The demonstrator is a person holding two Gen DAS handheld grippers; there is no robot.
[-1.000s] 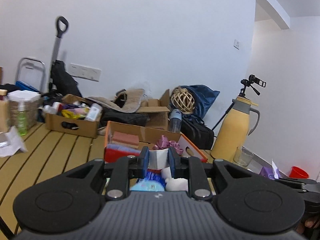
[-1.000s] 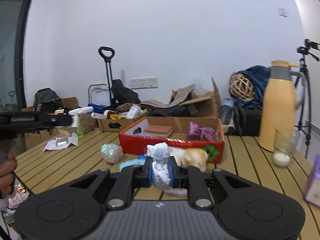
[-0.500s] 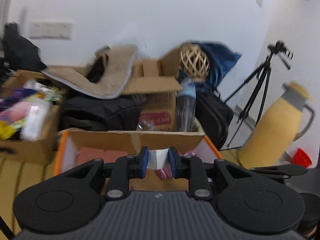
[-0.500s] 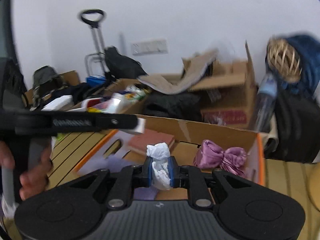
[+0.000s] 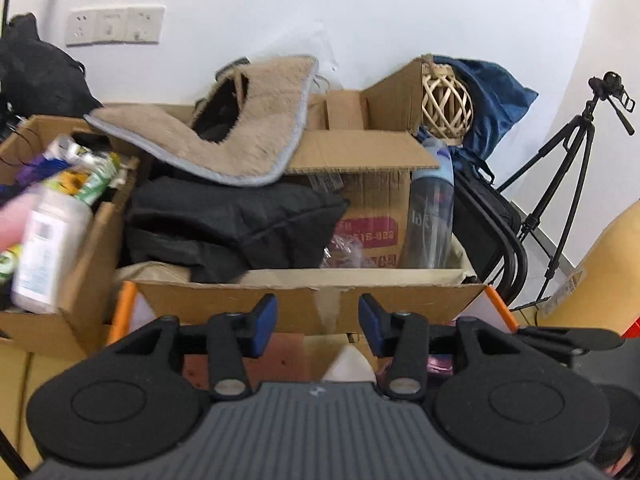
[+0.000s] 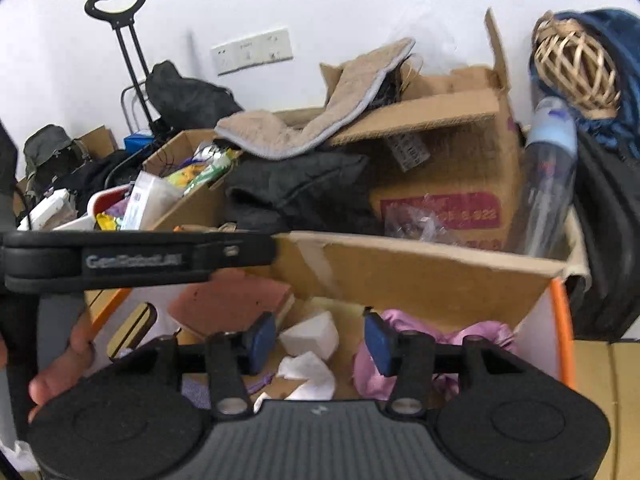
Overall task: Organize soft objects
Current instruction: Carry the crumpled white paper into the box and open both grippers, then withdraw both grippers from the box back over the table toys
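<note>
In the left wrist view, the left gripper (image 5: 318, 322) is hanging over the orange-edged cardboard box (image 5: 312, 304), and its jaws are opening with nothing between the blue pads. A second ago they were pinching a white wedge; that white wedge (image 5: 347, 366) is now lying below, inside the box, just beside a brick-coloured sponge (image 5: 280, 354). So this piece is looking delivered.

In the right wrist view, the right gripper (image 6: 316, 338) is likewise spreading its jaws over the same box, with no grip on anything. The crumpled white tissue (image 6: 310, 374) it was clamping a moment ago is now lying loose on the box floor, close to a second white lump (image 6: 310, 334) and a pink cloth (image 6: 432, 344). The left tool is crossing the left of this view, with a hand (image 6: 64, 364) on its handle.

Both soft pieces are sitting in the box, so I judge this drop complete; whether more remain outside cannot be told here.
</note>
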